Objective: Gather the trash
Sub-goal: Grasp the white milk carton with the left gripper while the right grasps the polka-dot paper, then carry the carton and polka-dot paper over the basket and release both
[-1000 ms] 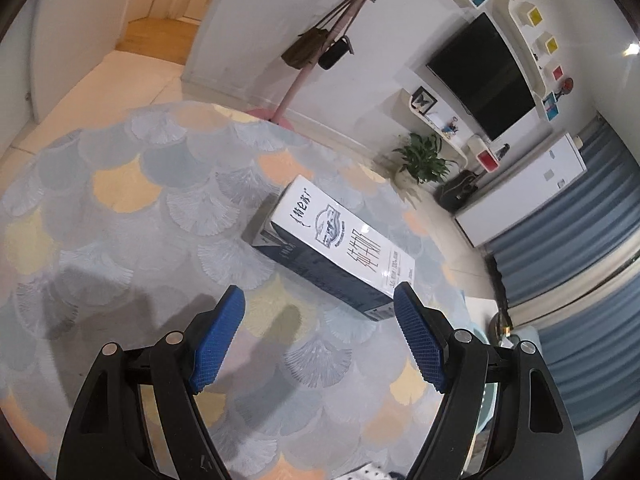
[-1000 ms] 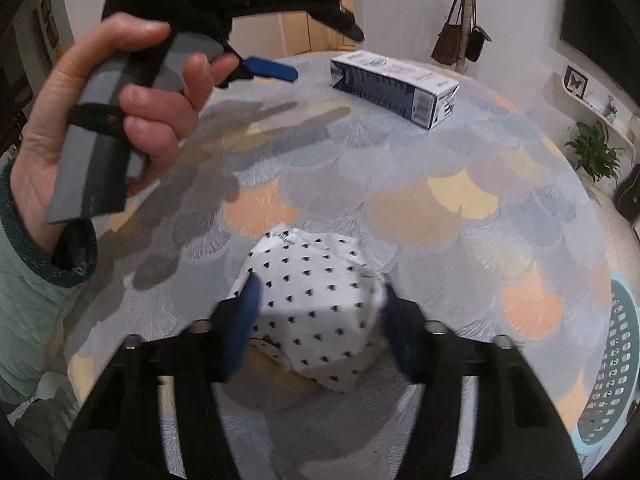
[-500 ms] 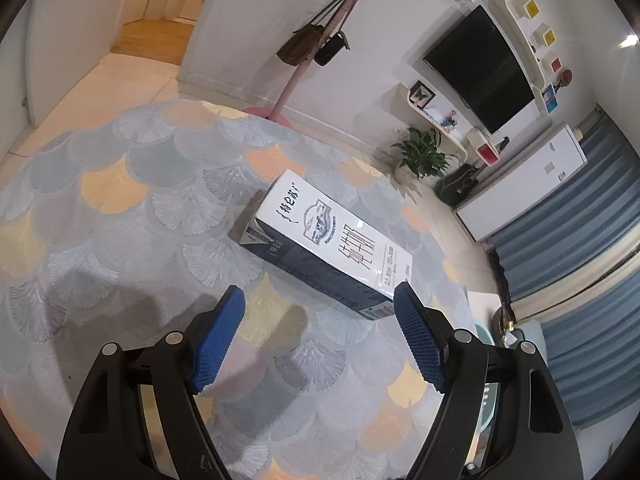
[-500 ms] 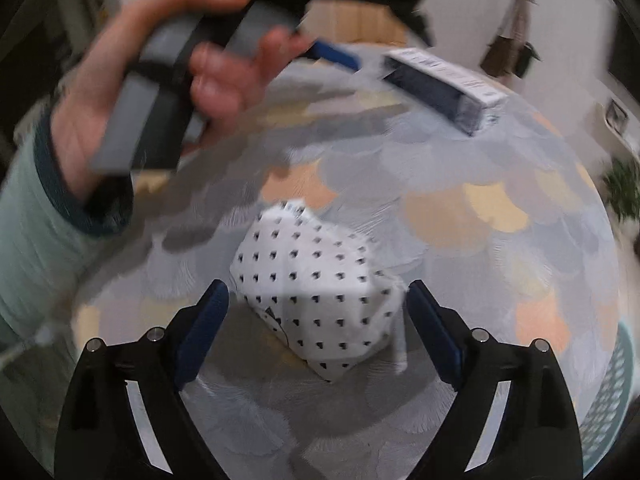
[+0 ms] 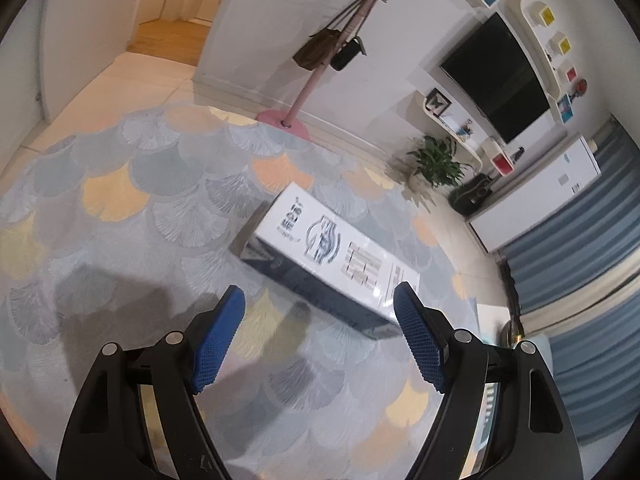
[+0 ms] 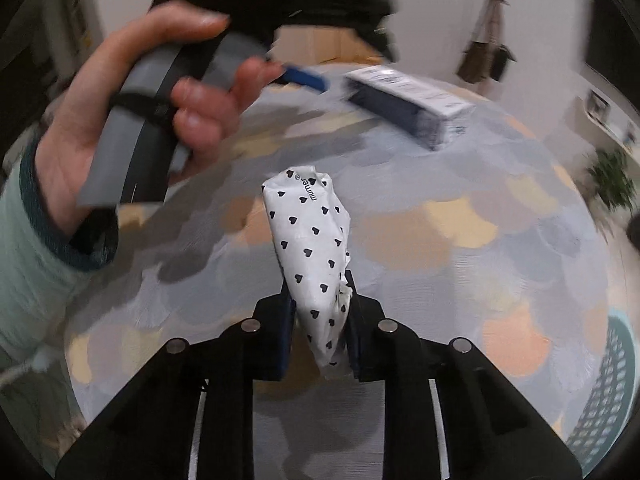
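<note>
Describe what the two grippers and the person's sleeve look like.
Both grippers, left gripper and right gripper, have black plastic arms with silver rivets and blue textured pads. The left one's handle is grey with a black strap. The sleeve is pale mint with a dark teal cuff.

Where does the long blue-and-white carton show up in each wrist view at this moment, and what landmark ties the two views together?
Left wrist: the carton lies on the rug at centre frame, just beyond the open left gripper.
Right wrist: the carton sits upper right of centre, blurred, far beyond the right gripper shut on the heart-print wrapper.
Shared landmark: the pink coat stand with hanging bags.
</note>
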The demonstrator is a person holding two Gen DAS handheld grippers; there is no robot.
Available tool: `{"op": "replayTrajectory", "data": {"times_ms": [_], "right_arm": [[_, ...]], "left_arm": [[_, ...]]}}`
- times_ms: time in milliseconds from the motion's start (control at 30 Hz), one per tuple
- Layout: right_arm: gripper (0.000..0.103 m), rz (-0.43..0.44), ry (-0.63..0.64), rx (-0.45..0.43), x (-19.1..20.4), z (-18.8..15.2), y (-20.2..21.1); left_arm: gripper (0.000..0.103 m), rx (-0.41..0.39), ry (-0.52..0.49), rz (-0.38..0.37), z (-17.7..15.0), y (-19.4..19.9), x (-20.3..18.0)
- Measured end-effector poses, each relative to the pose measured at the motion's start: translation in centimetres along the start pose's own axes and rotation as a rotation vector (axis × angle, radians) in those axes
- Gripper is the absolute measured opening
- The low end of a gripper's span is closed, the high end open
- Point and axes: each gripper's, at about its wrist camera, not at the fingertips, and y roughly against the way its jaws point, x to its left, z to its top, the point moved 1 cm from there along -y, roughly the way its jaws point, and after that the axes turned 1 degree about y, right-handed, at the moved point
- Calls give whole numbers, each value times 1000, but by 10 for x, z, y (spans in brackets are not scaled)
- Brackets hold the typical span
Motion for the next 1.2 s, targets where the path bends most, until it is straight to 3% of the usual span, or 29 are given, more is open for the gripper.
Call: {"op": "replayTrajectory", "data": {"times_ms": [67, 167, 333, 400, 567, 733, 933, 1200], "right_arm": [[19, -30, -67, -38, -18, 2, 8], [19, -101, -147, -49, -42, 1, 11], [19, -86, -231, -37, -67, -6, 10], [19, -96, -232, -44, -68, -3, 11], [19, -128, -260, -37, -76, -7, 13], [19, -134, -331, -36, -99, -13, 12], [19, -157, -373, -46, -112, -20, 20], [18, -187, -429, -112, -117, -26, 47]], "left_arm": [[82, -9, 26, 18, 3, -5, -3], [82, -20, 87, 53, 10, -16, -8], [82, -18, 139, 88, 19, -41, -19], [83, -31, 108, 125, 22, -49, -26], [82, -60, -101, 251, 26, -73, -59], [81, 37, -252, 263, 22, -97, -83], [58, 92, -456, 193, -7, -91, -105], [56, 99, -498, 17, -40, -46, -104]]}}
